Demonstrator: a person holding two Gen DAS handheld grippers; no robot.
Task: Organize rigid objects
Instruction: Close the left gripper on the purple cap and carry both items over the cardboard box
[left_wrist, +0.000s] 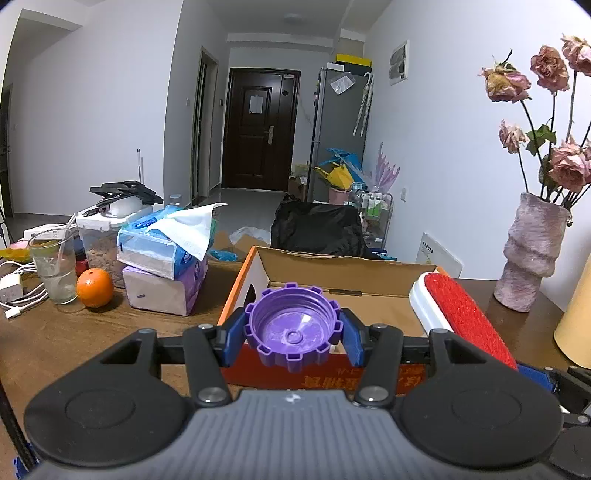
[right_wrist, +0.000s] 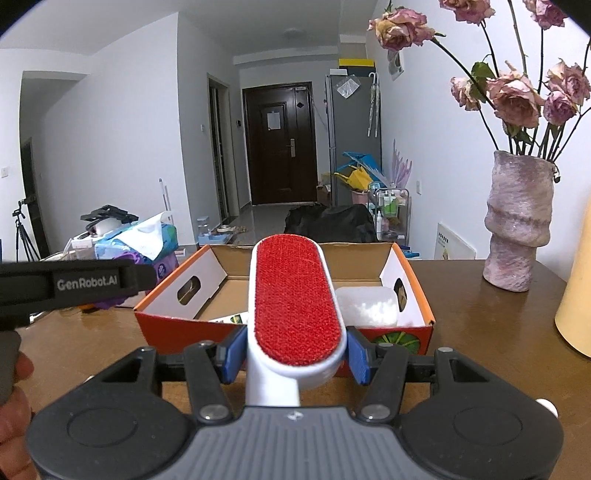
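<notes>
My left gripper (left_wrist: 293, 341) clamps the purple cap (left_wrist: 292, 328) at the box's (right_wrist: 413, 275) near wall, and my right gripper (right_wrist: 295, 354) pinches the lint brush (right_wrist: 295, 295) above that wall. Lift both clear of the rim, I reckon, then lower onto the open cardboard left of the white tub (right_wrist: 365, 306).

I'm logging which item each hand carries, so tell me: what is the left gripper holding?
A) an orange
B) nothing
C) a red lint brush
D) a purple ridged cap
D: the left gripper is closed with its blue pads on either side of the purple ridged cap, held in front of the open cardboard box; the red lint brush is in the right gripper.
</notes>
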